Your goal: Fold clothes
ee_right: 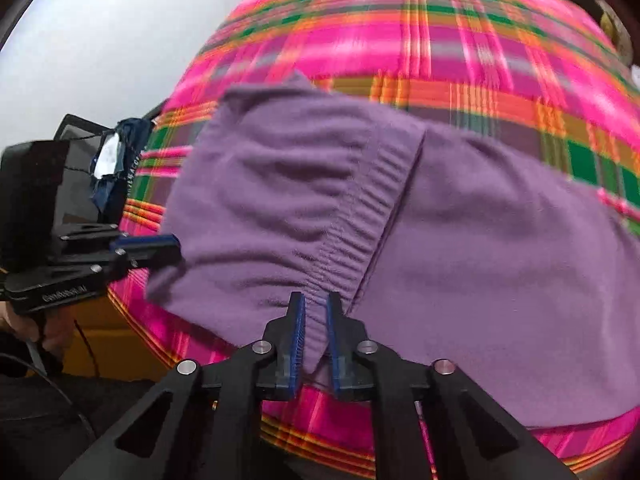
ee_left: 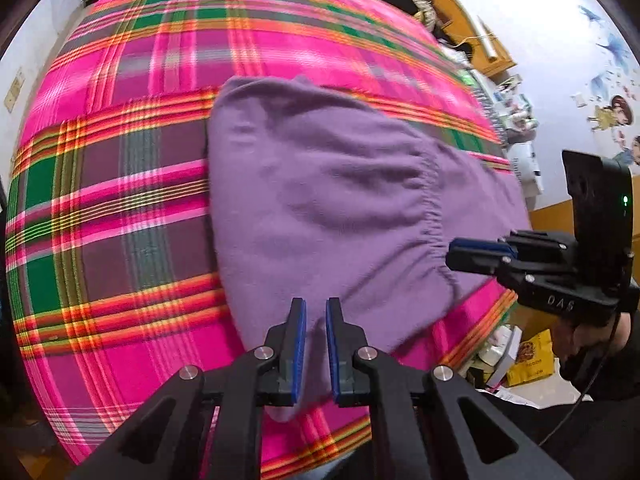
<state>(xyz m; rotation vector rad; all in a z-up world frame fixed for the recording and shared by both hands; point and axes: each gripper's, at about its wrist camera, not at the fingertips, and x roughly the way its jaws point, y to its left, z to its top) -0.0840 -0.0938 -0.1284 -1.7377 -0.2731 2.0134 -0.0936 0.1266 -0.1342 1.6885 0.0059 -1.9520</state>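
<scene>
A purple fleece garment (ee_left: 320,184) with a gathered elastic band (ee_right: 352,224) lies partly folded on a pink plaid blanket (ee_left: 120,200). My left gripper (ee_left: 316,304) is shut on the garment's near edge, with purple cloth running down between its blue pads. In the right wrist view, my right gripper (ee_right: 316,300) is shut on the near edge beside the elastic band, and a point of cloth hangs between its pads. Each gripper shows in the other's view: the right gripper (ee_left: 472,254) at the garment's right edge, the left gripper (ee_right: 160,246) at its left edge.
The plaid blanket (ee_right: 440,60) covers a bed that drops away at the near edge. To the right stand wooden furniture (ee_left: 480,40) with clutter, a yellow bag (ee_left: 532,356) on the floor and a wall with stickers (ee_left: 612,112). A white wall (ee_right: 100,60) is on the left.
</scene>
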